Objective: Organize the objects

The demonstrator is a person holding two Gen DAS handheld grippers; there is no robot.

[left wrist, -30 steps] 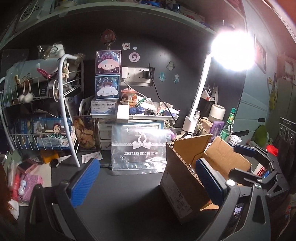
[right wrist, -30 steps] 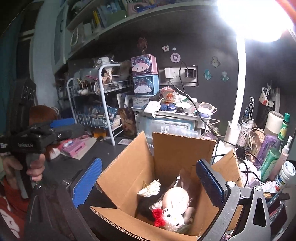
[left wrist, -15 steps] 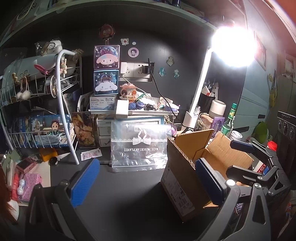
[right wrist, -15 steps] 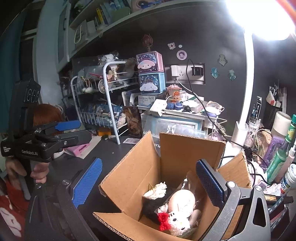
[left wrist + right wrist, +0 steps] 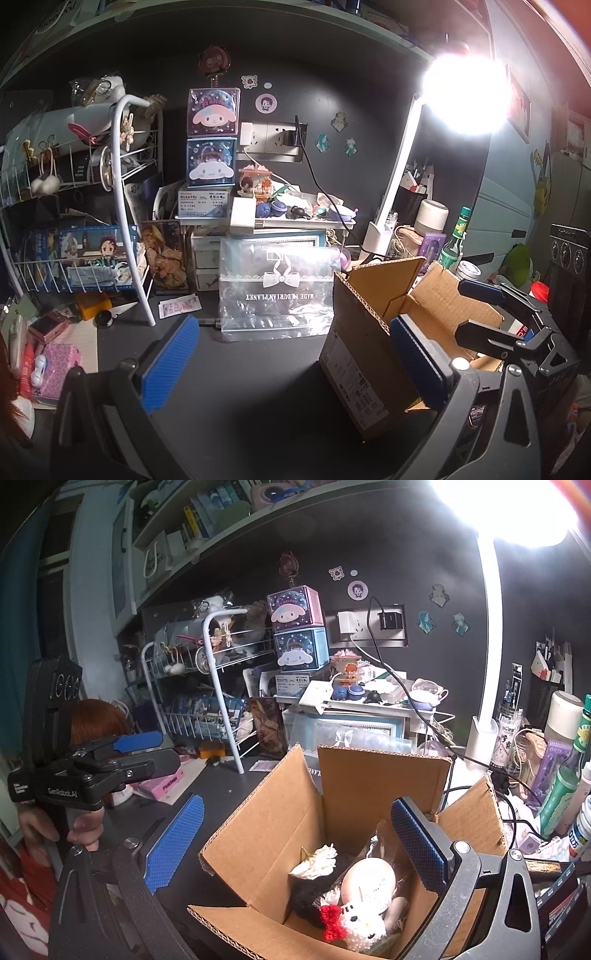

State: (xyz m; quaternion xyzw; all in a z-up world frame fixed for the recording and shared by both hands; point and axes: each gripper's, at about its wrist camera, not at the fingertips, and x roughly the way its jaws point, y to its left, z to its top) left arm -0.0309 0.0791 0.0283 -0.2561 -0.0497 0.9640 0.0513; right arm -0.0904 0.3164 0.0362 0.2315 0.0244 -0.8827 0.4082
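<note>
at nine o'clock in the left wrist view stands a white wire rack point(image 5: 122, 206) with boxes and trinkets on its shelves, and below it, near eight o'clock, a pink packet point(image 5: 55, 363) lies on the dark desk point(image 5: 258, 398). the left gripper point(image 5: 291, 363) hangs over bare desk with its blue pads spread wide and nothing between them. at the centre a clear zip bag point(image 5: 277, 291) printed with a white bow leans upright against the drawers behind it, just beside the cardboard box point(image 5: 369, 350) at four o'clock, whose flaps stand open. past the box, at three o'clock, the right gripper's dark frame shows side-on, and a green bottle point(image 5: 454, 240) stands near the lamp's white base point(image 5: 376, 236)

in the right wrist view the left gripper point(image 5: 144, 753) shows at nine o'clock, a hand point(image 5: 85, 823) wrapped round its handle. the right gripper point(image 5: 295, 840) hovers above the cardboard box point(image 5: 266, 819), fingers released and wide apart, holding nothing. inside the box, near six o'clock, lie a white crocheted cat with a red bow point(image 5: 360, 925), a pale egg-shaped toy point(image 5: 367, 880) in clear wrap, and a white flower point(image 5: 317, 860) on something black (too dark to tell). bottles crowd three o'clock
</note>
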